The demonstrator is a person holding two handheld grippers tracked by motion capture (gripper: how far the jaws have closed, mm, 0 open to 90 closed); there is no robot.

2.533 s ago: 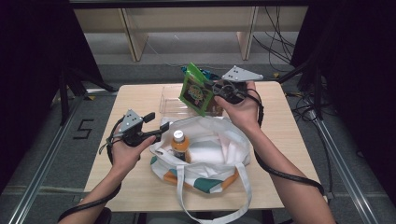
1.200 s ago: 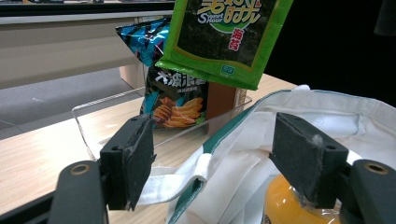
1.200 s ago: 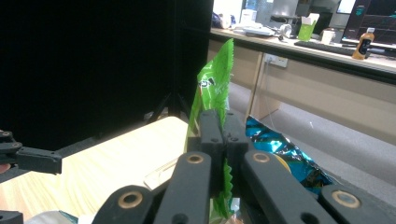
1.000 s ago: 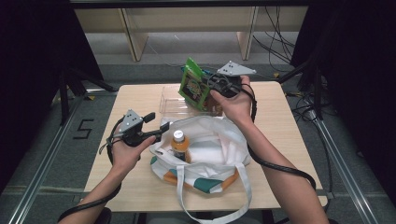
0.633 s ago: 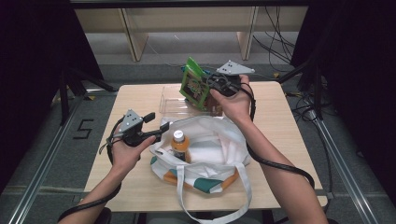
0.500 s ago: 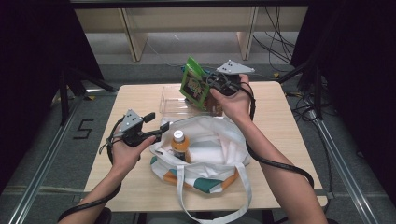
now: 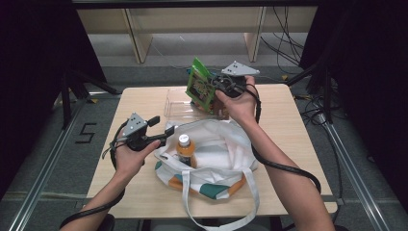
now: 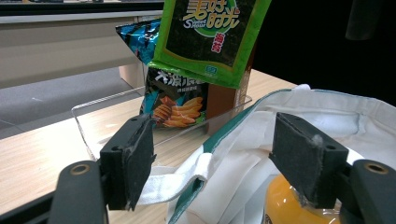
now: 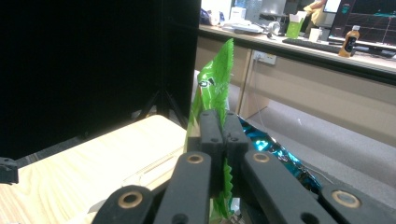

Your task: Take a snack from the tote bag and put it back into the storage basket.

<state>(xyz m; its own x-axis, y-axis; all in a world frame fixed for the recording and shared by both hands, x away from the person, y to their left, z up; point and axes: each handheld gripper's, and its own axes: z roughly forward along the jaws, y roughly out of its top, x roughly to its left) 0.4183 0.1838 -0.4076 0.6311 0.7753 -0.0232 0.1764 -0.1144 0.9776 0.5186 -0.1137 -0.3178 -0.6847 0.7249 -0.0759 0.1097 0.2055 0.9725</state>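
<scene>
Left gripper point(image 7: 166, 135): at 9 o'clock of the table point(image 7: 293, 130), jaws spread wide and holding nothing; white tote bag point(image 7: 216, 159) rim and handle loop lying between the pads point(image 8: 135, 161) in the left gripper view, touching or not cannot be told.

Bottle point(image 7: 184, 150): upright inside the bag, white cap up, orange body just beyond the left gripper's tips.

Tote bag: at table centre toward 6 o'clock, mouth open upward, one strap hanging over the near edge.

Clear tray point(image 7: 180, 103): at 12 o'clock of the bag, holding a blue chip packet point(image 8: 170, 88) and a brown box point(image 8: 224, 100).

Green seaweed packet point(image 7: 202, 86): lifted above the tray, hanging upright, clear of the bag.

Right gripper point(image 7: 216, 86): at 12 to 1 o'clock of the table, jaws pressed narrow on the packet's serrated edge point(image 9: 215, 93).

Step in hand: judged as packing the bag; packet out of the tray, not yet over the bag mouth.

Next move: likely carrying the packet toward 6 o'clock, lowering into the open space at 3 o'clock of the bottle, then releasing; calls for keeping the bag mouth open and clearing the bottle cap.
</scene>
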